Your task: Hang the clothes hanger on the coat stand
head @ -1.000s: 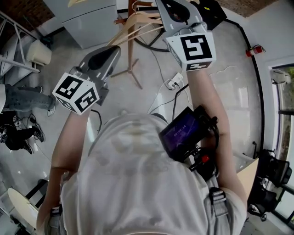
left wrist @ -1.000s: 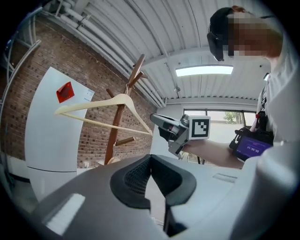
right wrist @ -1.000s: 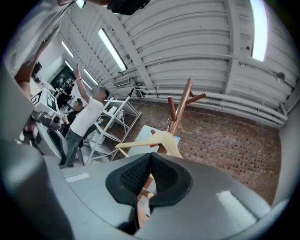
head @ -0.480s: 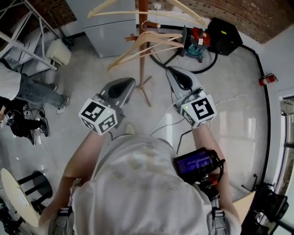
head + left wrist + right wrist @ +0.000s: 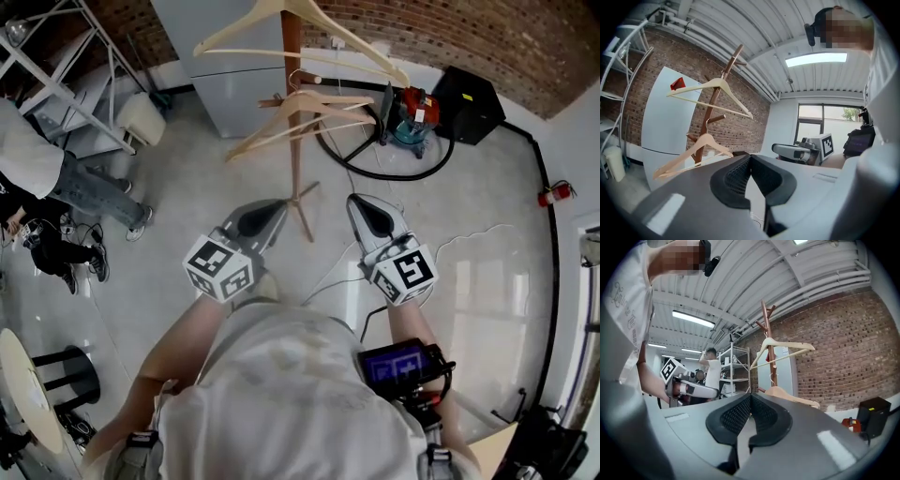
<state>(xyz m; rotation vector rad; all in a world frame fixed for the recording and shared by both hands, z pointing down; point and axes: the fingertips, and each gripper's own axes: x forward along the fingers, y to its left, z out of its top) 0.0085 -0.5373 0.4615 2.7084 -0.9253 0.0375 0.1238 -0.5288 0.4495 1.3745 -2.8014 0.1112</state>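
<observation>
Nearest: lit screen (image 5: 398, 364) strapped at the chest, below the right forearm.

Left gripper (image 5: 279, 203): sits low ahead of the torso and points toward the stand's foot. Shows pads meeting at the tips, grips nothing.

Right gripper (image 5: 356, 200): sits about level with the left one, a little apart from it, on the same heading. Shows pads fully together, likewise empty.

Beyond both: coat stand (image 5: 293, 150), wooden pole upright on splayed feet, apart from either gripper.

Lower hanger (image 5: 706, 141): hangs by its hook from a low peg on the pole. Looks tilted, left end down; touches no gripper.

Upper hanger (image 5: 714, 85): hangs high on the same pole, roughly level.

Behind the stand: white cabinet (image 5: 239, 89) against the brick wall (image 5: 450, 37).

Right of the stand, on the floor: red and teal vacuum (image 5: 410, 111) with a black hose looped beside it, then a black box (image 5: 473, 103).

Far left: metal shelving (image 5: 56, 84), with a person (image 5: 37, 164) beside it.
</observation>
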